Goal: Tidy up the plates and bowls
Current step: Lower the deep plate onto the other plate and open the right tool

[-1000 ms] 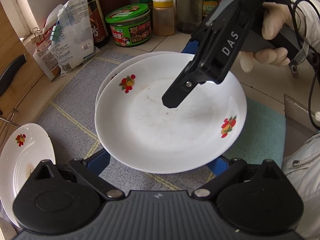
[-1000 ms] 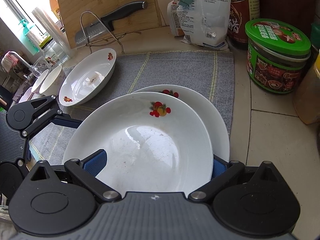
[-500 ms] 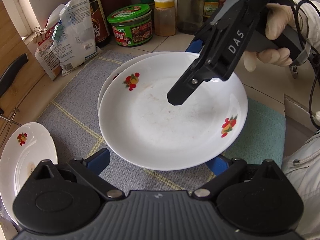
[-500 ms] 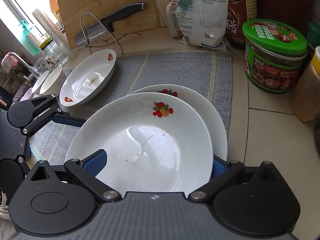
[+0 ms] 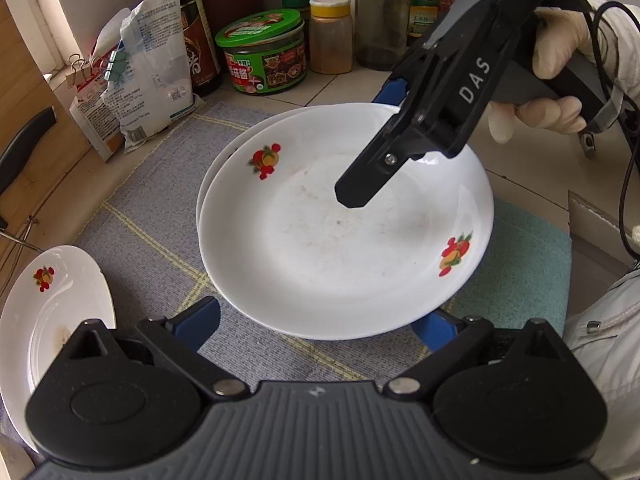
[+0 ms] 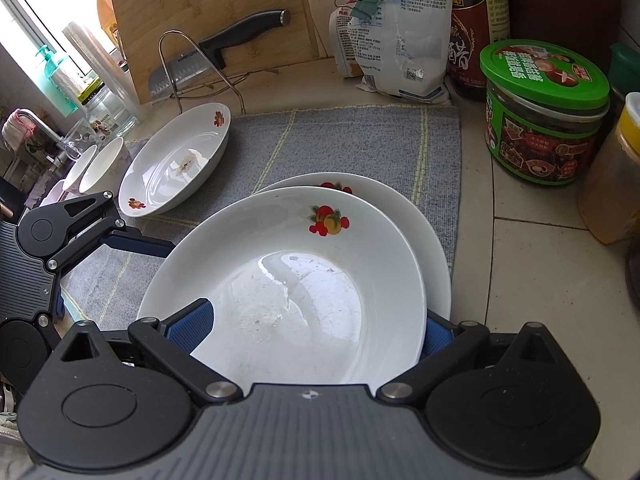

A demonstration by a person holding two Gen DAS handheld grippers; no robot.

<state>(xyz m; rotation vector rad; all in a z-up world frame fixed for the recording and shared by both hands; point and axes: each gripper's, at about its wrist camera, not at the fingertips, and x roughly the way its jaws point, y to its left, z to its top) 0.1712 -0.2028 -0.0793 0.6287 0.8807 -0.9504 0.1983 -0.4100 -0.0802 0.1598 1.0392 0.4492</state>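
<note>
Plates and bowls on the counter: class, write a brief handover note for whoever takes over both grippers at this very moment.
Left gripper: fingers spread wide, tips hidden under the near rim of the top plate.
Right gripper: fingers also wide, one above that plate, one behind its far rim; no firm grip visible.
Top plate lies offset on the lower plate on the grey mat. A third plate sits alone on the mat; two small bowls stand beside it.
Done: two plates roughly stacked.
To do: centre the stack, add the third plate, gather the bowls.
</note>
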